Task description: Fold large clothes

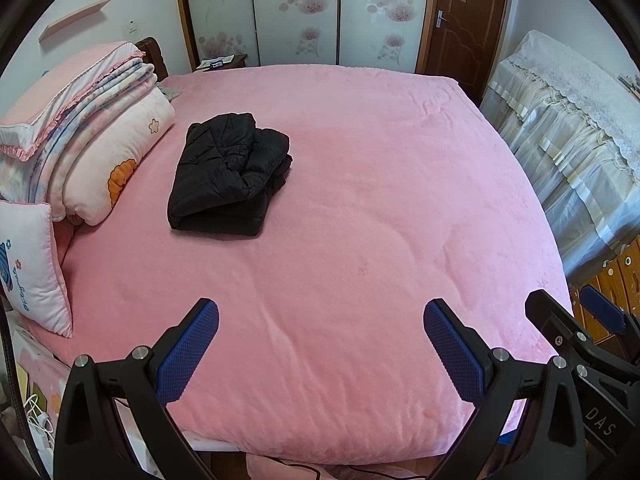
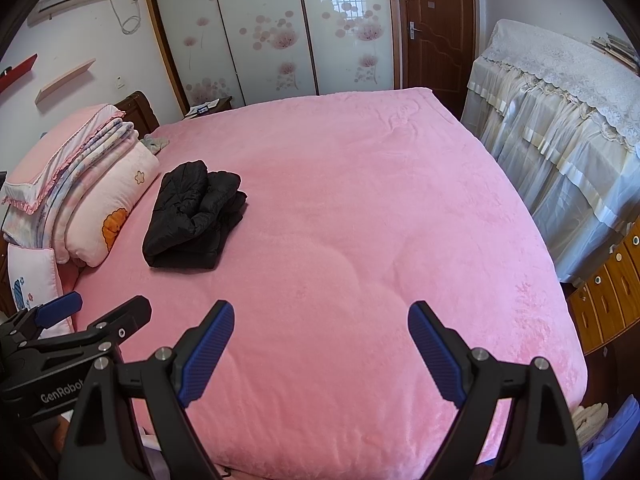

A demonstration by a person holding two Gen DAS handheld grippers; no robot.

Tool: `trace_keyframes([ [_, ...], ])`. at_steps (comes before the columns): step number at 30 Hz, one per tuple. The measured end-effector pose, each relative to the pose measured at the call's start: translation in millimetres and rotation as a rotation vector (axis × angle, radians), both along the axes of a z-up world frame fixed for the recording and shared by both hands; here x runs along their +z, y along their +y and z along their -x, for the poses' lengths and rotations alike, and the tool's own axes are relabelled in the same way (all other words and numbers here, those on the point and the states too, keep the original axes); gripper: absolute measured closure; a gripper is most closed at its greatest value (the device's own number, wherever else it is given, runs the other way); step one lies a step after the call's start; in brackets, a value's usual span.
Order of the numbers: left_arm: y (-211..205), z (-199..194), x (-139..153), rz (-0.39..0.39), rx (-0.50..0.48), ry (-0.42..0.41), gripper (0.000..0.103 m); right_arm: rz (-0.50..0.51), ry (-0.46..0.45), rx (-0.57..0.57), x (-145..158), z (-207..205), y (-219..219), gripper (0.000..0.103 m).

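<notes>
A black puffer jacket (image 1: 228, 176) lies folded into a compact bundle on the pink bed (image 1: 380, 220), toward its left side; it also shows in the right wrist view (image 2: 194, 216). My left gripper (image 1: 321, 312) is open and empty, held over the near edge of the bed, well short of the jacket. My right gripper (image 2: 321, 312) is open and empty too, beside the left one over the near edge of the bed (image 2: 360, 240). The right gripper shows at the right edge of the left wrist view (image 1: 572, 312), and the left gripper at the left edge of the right wrist view (image 2: 104, 308).
Stacked pink quilts and pillows (image 1: 92, 132) lie along the bed's left side, next to the jacket. A small white cushion (image 1: 32, 268) sits at the near left corner. A lace-covered cabinet (image 2: 560, 128) and wooden drawers (image 2: 608, 288) stand to the right. Wardrobe doors (image 2: 272, 28) are behind.
</notes>
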State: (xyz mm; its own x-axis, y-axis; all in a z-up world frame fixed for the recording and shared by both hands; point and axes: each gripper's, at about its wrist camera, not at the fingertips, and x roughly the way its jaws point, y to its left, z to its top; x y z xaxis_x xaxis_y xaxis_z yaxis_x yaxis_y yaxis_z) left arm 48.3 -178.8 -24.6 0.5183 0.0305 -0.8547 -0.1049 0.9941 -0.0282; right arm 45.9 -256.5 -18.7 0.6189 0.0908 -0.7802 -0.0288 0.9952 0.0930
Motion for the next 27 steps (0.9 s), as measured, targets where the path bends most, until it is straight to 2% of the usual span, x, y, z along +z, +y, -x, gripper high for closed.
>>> trace_keyframes([
  [27, -0.5, 4.6, -8.1, -0.005, -0.006, 0.008, 0.003, 0.002, 0.001, 0.001, -1.2, -0.3, 0.1, 0.013],
])
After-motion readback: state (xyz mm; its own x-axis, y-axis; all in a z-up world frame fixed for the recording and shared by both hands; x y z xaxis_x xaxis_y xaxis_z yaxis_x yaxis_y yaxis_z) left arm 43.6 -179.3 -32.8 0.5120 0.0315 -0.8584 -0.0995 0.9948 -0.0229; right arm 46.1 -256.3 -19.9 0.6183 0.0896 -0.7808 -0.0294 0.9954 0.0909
